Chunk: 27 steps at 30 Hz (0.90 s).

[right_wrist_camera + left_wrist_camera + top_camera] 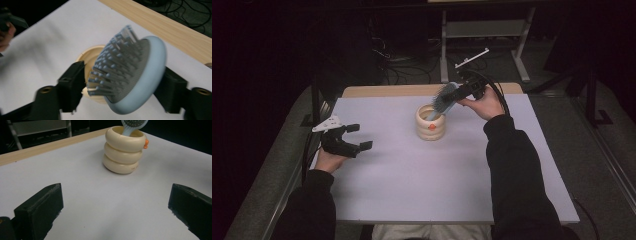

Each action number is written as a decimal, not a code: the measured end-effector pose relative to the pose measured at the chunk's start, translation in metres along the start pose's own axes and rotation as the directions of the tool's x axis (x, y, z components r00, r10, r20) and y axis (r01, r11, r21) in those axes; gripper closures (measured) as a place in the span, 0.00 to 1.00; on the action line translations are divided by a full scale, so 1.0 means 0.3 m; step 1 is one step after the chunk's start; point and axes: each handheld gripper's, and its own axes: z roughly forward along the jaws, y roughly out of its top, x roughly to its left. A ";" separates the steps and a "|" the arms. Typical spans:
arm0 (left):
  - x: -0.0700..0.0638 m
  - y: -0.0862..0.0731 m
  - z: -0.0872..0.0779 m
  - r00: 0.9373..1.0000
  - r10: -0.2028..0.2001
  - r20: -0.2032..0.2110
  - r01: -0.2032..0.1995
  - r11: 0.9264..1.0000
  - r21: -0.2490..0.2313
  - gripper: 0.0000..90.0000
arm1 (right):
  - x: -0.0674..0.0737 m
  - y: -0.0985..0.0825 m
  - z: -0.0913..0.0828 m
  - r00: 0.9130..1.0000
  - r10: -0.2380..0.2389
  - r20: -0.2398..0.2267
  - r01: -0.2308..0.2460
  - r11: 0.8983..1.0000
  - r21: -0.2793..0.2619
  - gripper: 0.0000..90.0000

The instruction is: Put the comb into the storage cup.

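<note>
A cream-coloured holder shaped like three stacked rings (430,123) is standing upright on the pale lilac tabletop (437,175), toward the far side of it and a little short of the bare wooden strip (387,91) along the far edge. A small orange knob (432,127) is showing on the holder's near side in the high view.

The right gripper (460,93) is hovering just above and to the right of the holder, its jaws pinching the head of a pale blue oval hairbrush with grey bristles (445,97). In the right gripper view one black jaw is pressing into the bristle side of the hairbrush (130,75) and the other is sitting against its smooth blue back, with the holder's open mouth (91,58) lying right behind. The brush is tilting, its handle end dipping down into the holder's mouth, as the left gripper view shows at the holder's rim (125,138).

The left gripper (354,136) is resting well to the left of the holder, near the tabletop's left edge, with the person's left hand (328,159) gripping it. Its jaws are spread wide, with nothing between them, and they are pointing toward the holder.
</note>
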 end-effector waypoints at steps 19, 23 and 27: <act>-0.005 -0.004 -0.006 1.000 -0.012 0.020 0.012 1.000 -0.001 0.00 | -0.028 -0.096 -0.061 0.997 0.000 0.081 0.010 0.991 -0.131 0.00; -0.009 -0.004 -0.004 1.000 -0.009 0.023 0.009 1.000 0.002 0.00 | -0.028 -0.122 -0.074 0.997 -0.001 0.081 0.012 0.990 -0.141 0.00; -0.013 -0.007 -0.006 1.000 -0.010 0.021 0.010 1.000 0.005 0.00 | -0.029 -0.153 -0.086 0.997 0.001 0.079 0.011 0.988 -0.152 0.00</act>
